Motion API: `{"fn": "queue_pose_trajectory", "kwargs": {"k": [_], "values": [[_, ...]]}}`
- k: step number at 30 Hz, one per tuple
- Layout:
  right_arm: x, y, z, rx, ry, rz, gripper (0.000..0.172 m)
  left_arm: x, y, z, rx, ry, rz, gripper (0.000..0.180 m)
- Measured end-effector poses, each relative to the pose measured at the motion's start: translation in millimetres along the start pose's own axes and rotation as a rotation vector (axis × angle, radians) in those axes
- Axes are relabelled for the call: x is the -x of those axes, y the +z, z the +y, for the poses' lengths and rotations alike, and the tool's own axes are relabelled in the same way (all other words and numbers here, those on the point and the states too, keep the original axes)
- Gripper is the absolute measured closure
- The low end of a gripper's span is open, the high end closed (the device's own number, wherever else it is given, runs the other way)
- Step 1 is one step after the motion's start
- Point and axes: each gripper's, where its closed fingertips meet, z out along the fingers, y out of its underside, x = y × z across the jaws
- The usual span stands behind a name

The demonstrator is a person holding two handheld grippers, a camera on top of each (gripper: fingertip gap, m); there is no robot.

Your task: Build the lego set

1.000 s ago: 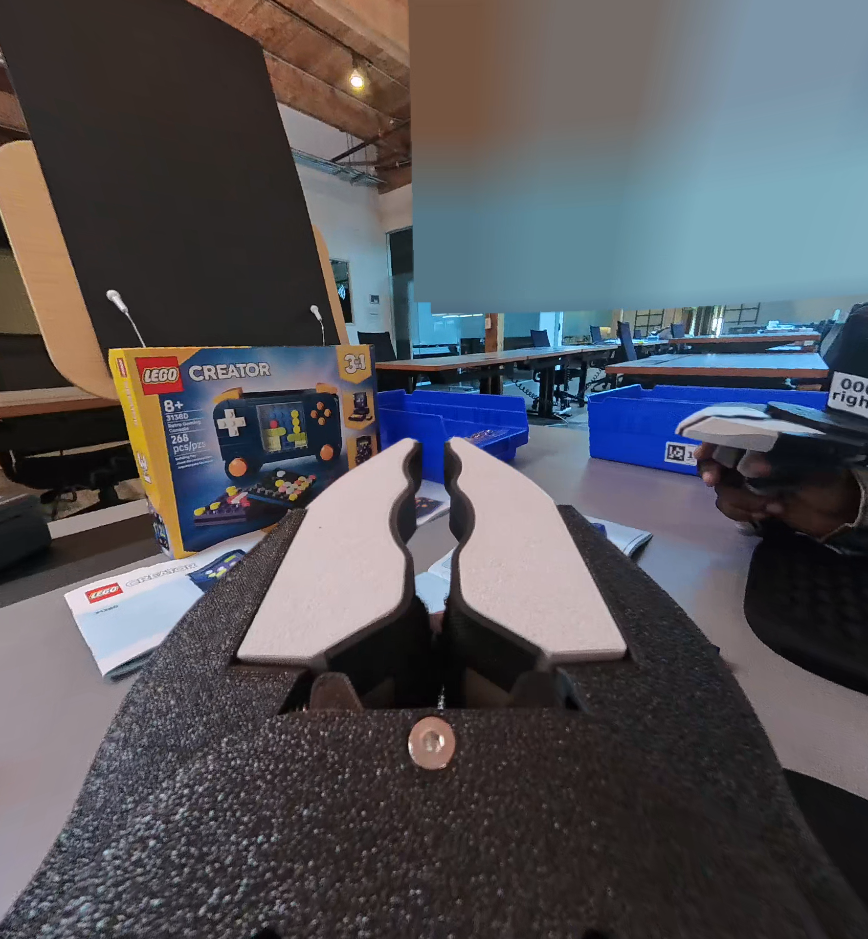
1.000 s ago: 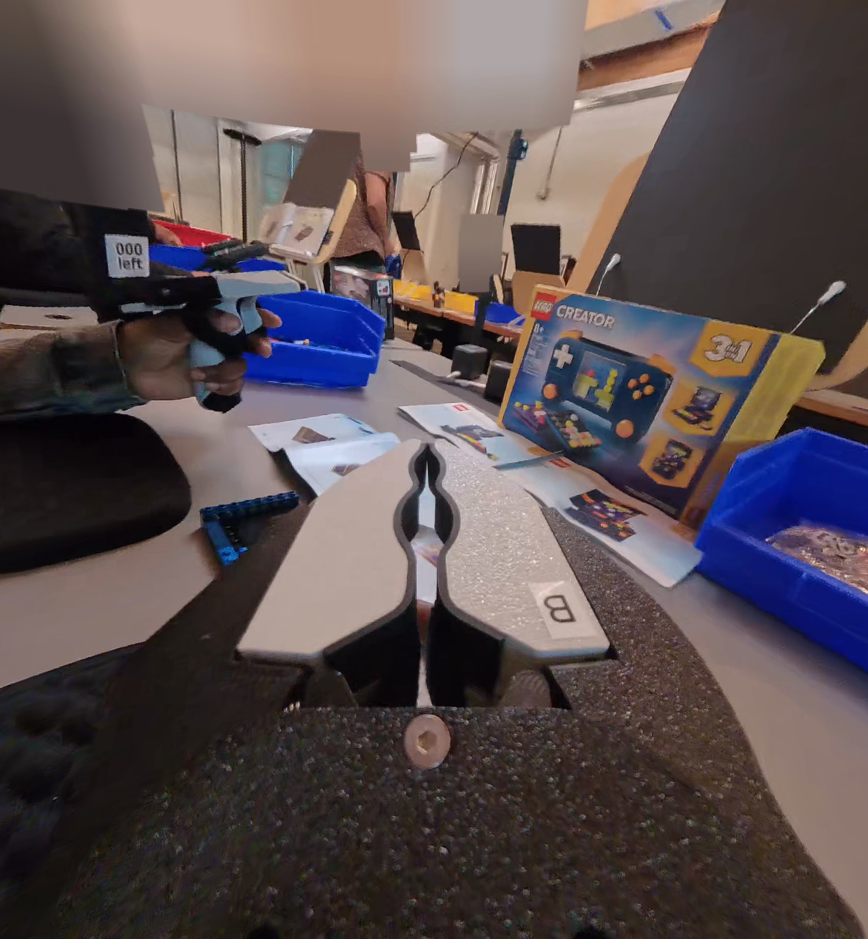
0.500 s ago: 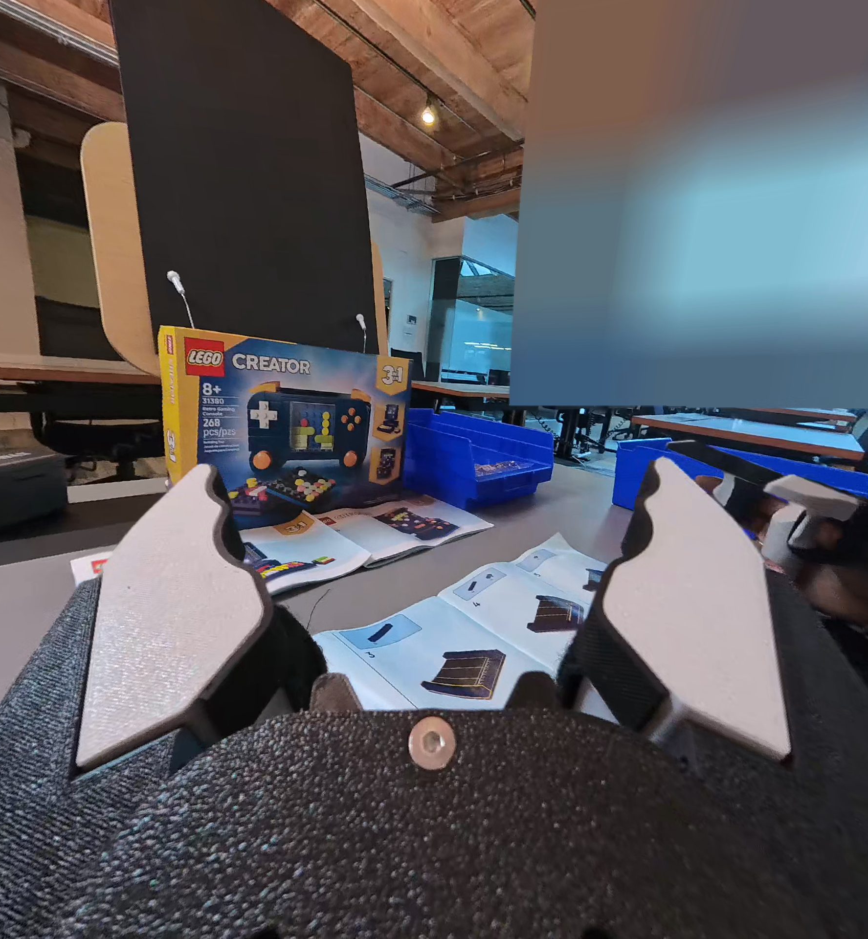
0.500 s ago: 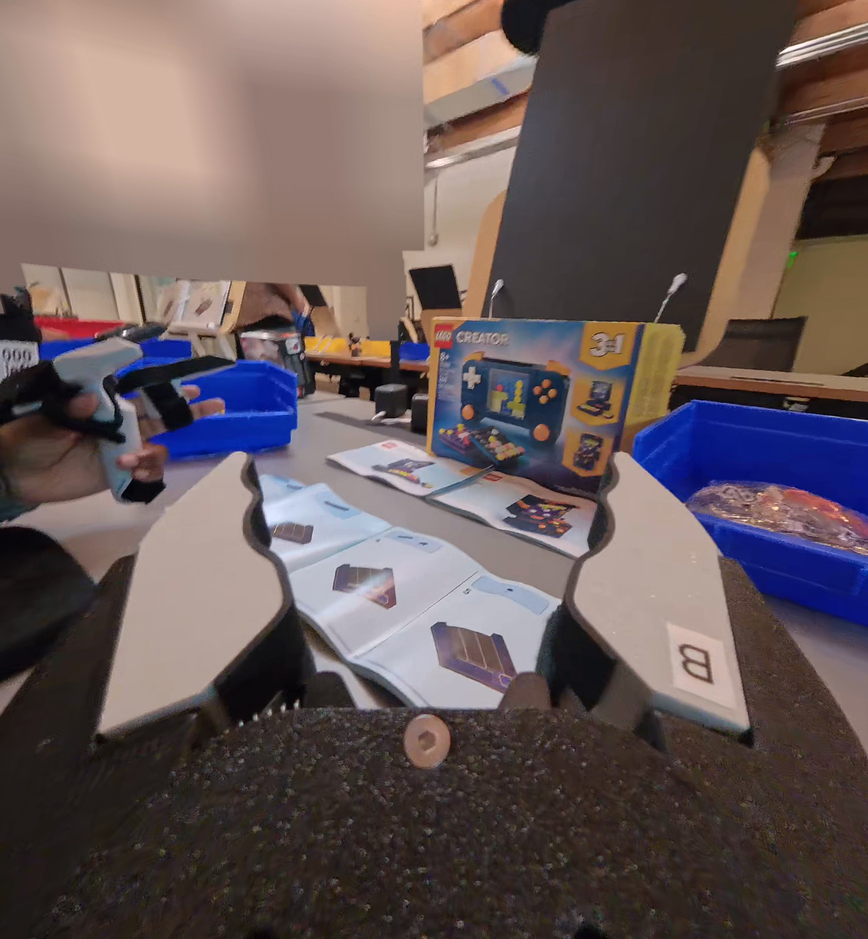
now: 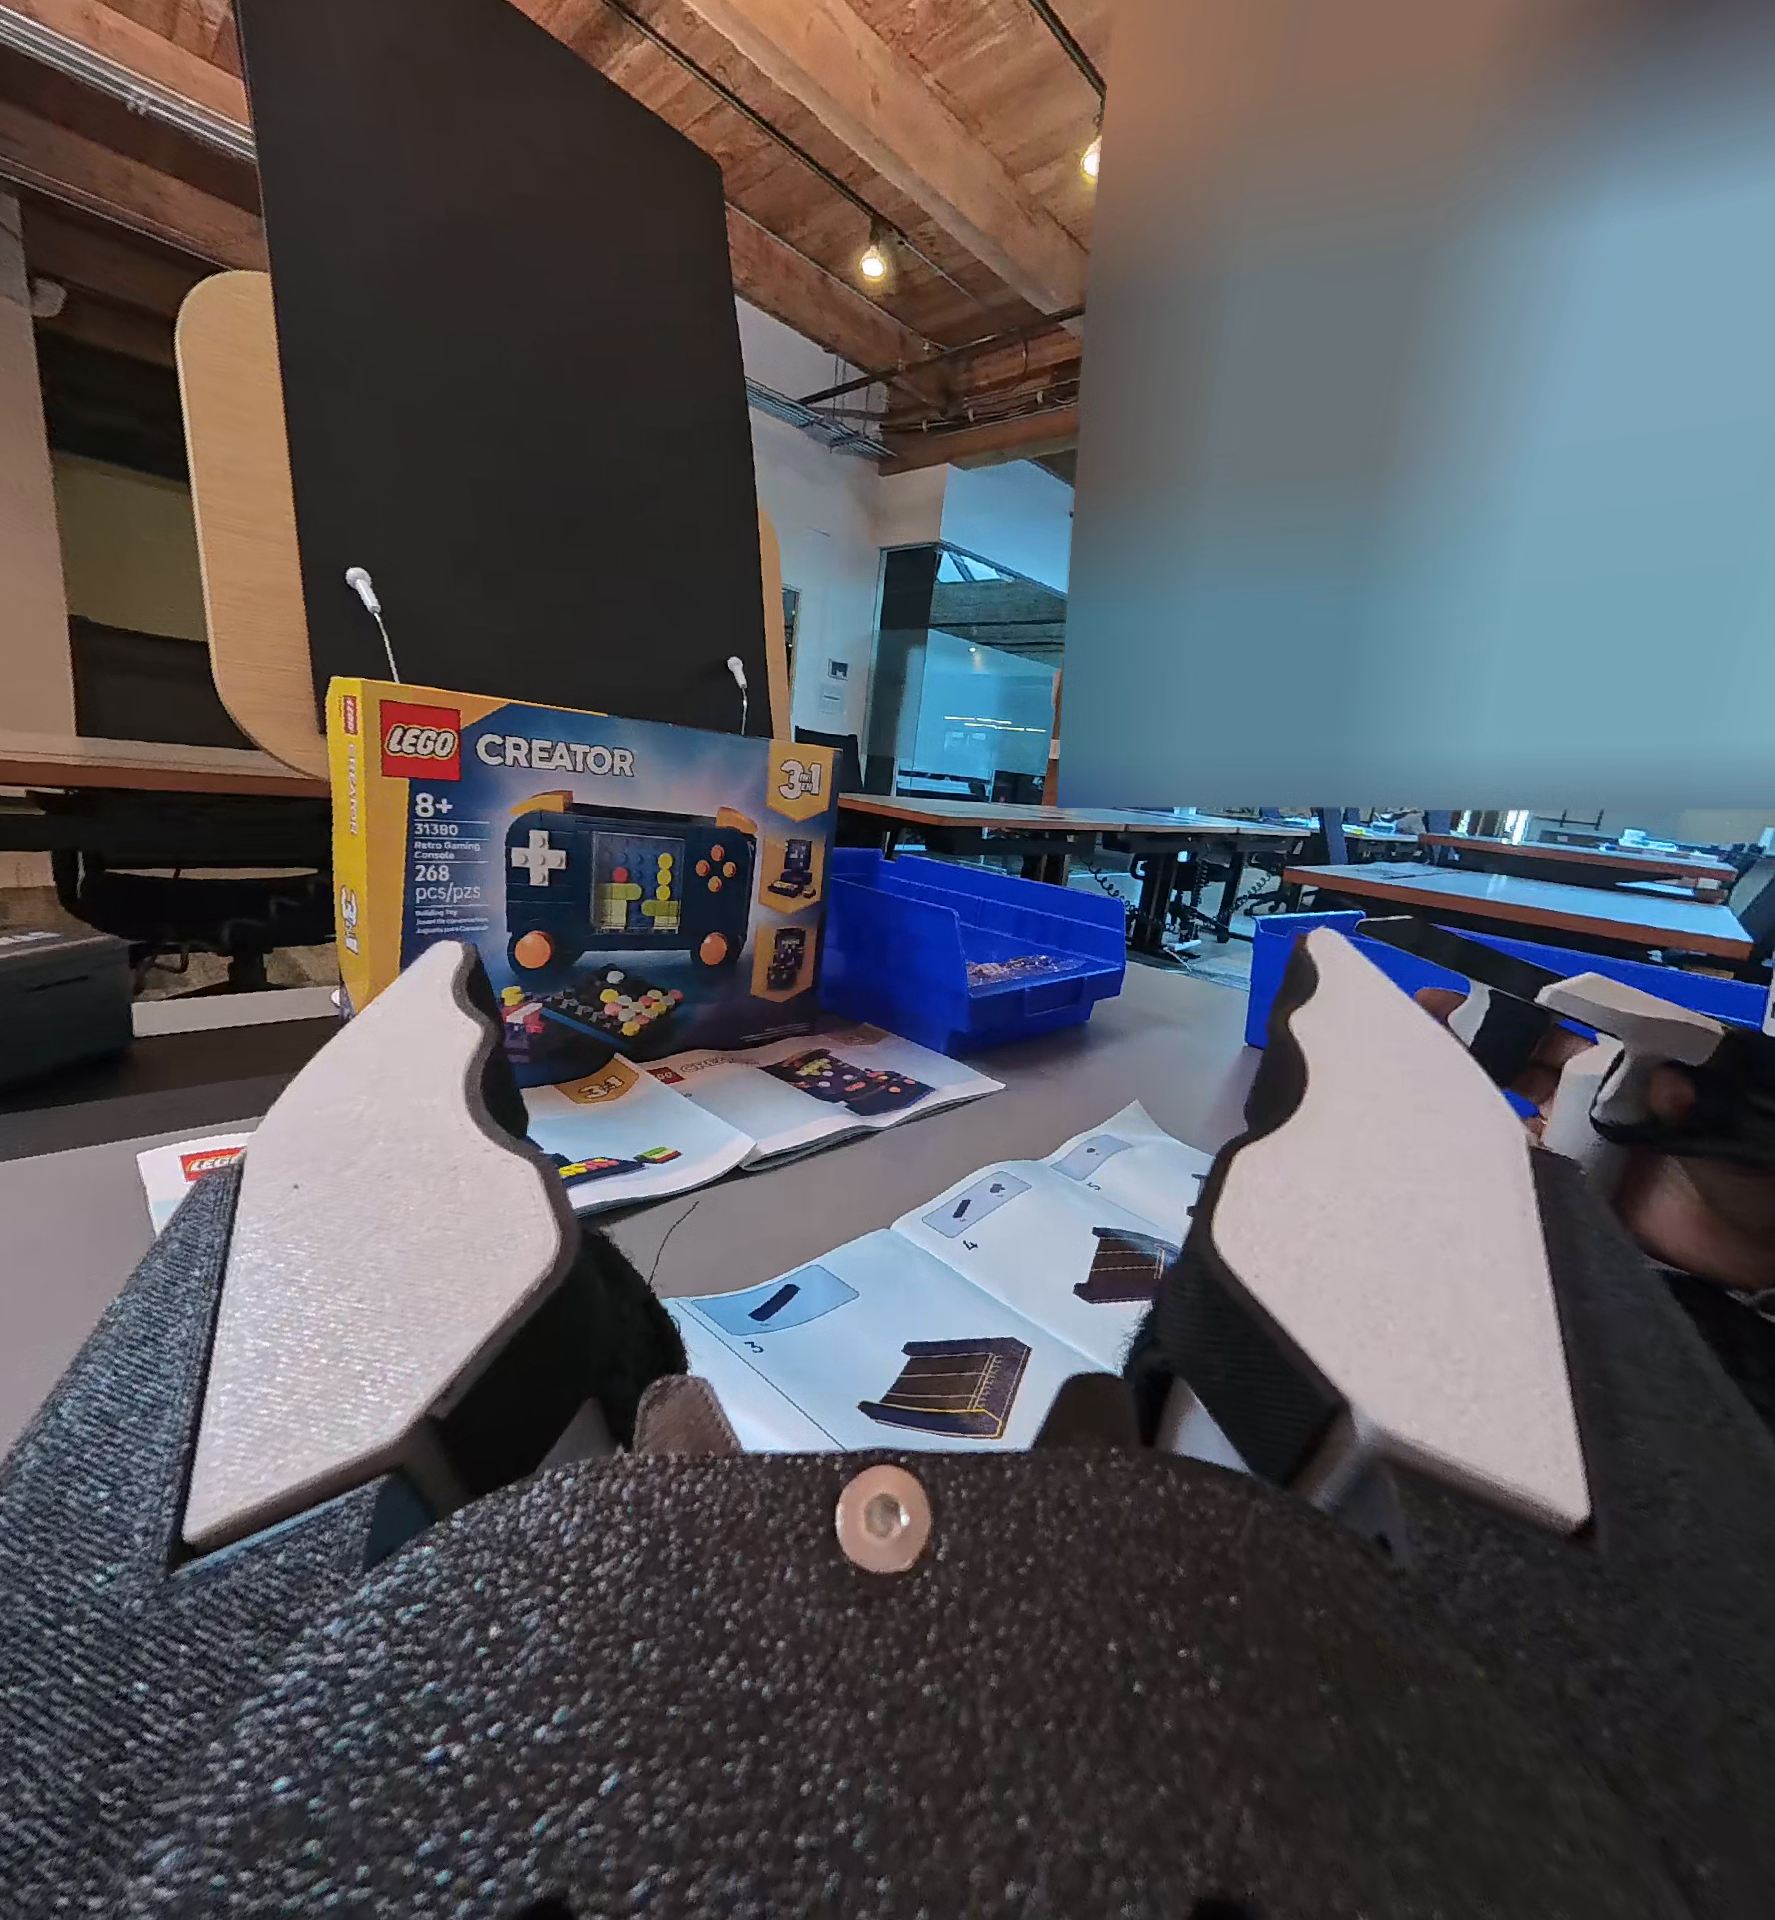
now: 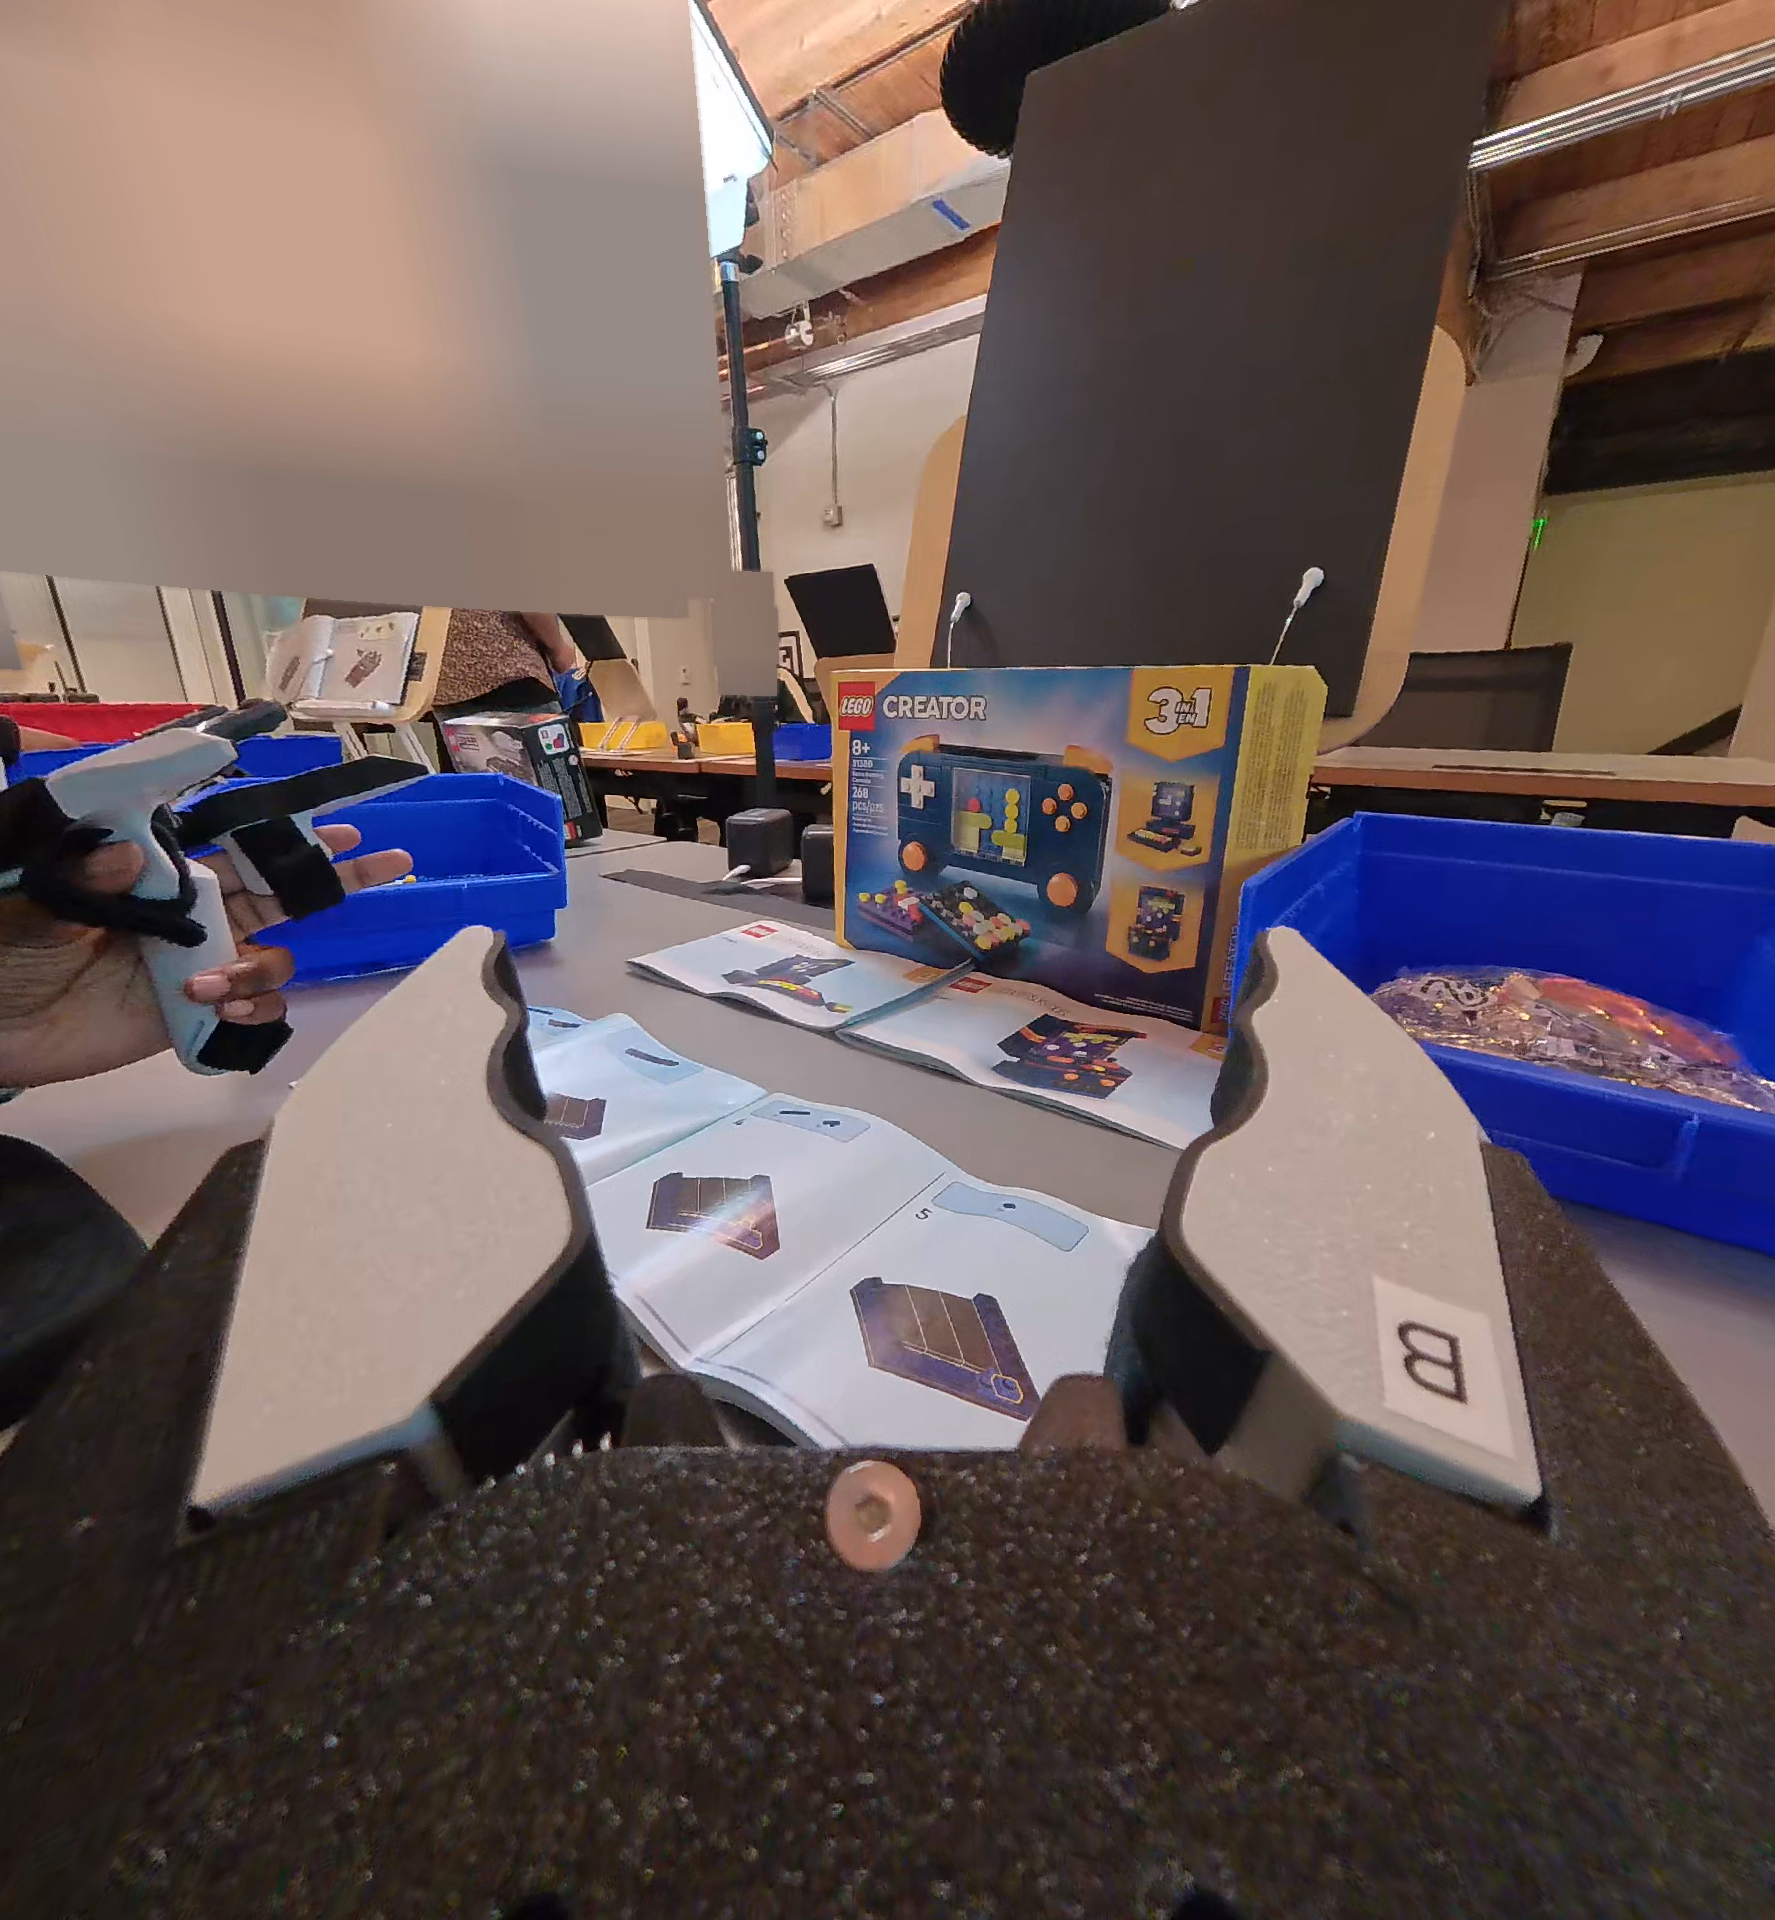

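My left gripper is wide open and holds nothing, above the grey table. An open instruction booklet lies just below it. My right gripper is also wide open and holds nothing, above the same booklet. A boxed brick set stands upright behind, with more booklets in front of it; the box also shows in the right wrist view. Each gripper shows in the other's view, held in a hand: the right one and the left one.
Blue bins stand on the table: one beside the box, one at the right with a bag of bricks, one at the far left. A black panel rises behind the box. A black pad lies at the left.
Both grippers went from shut to wide open, with nothing between the fingers. Both tilted up and now look over the open booklet toward the box.
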Motion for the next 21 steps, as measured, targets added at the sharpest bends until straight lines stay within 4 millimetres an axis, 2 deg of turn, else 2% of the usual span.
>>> {"fn": "queue_pose_trajectory", "kwargs": {"k": [4,6,8,11,12,15,16,18,20,21], "values": [[2.0,0.8,1.5,0.009,0.001,-0.010,0.046,3.6,-1.0,-3.0,0.002,0.006,-0.018,0.045],[3.2,1.6,3.3,0.021,-0.010,-0.013,0.046,11.7,-4.4,-8.7,0.031,0.048,-0.059,0.050],[4.8,2.4,5.3,0.034,-0.022,-0.017,0.046,29.5,-15.6,-15.5,0.126,0.153,-0.141,0.069],[7.2,3.5,7.5,0.050,-0.043,-0.022,0.047,81.3,-52.2,-20.4,0.396,0.337,-0.349,0.108],[8.3,4.0,8.3,0.055,-0.050,-0.025,0.047,99.4,-66.3,-17.2,0.507,0.362,-0.402,0.115],[12.6,5.3,11.1,0.072,-0.070,-0.042,0.049,144.7,-107.9,16.2,0.910,0.349,-0.466,0.132],[14.3,5.7,11.9,0.078,-0.078,-0.048,0.050,156.4,-120.0,28.9,1.037,0.317,-0.498,0.135],[18.2,6.6,13.9,0.090,-0.097,-0.063,0.051,167.4,-131.3,45.9,1.219,0.329,-0.520,0.145],[22.4,7.4,16.1,0.103,-0.116,-0.079,0.052,180.4,-134.3,42.8,1.315,0.487,-0.588,0.148],[24.0,7.7,17.1,0.108,-0.124,-0.085,0.052,187.8,-141.9,42.5,1.401,0.540,-0.633,0.149]]}}
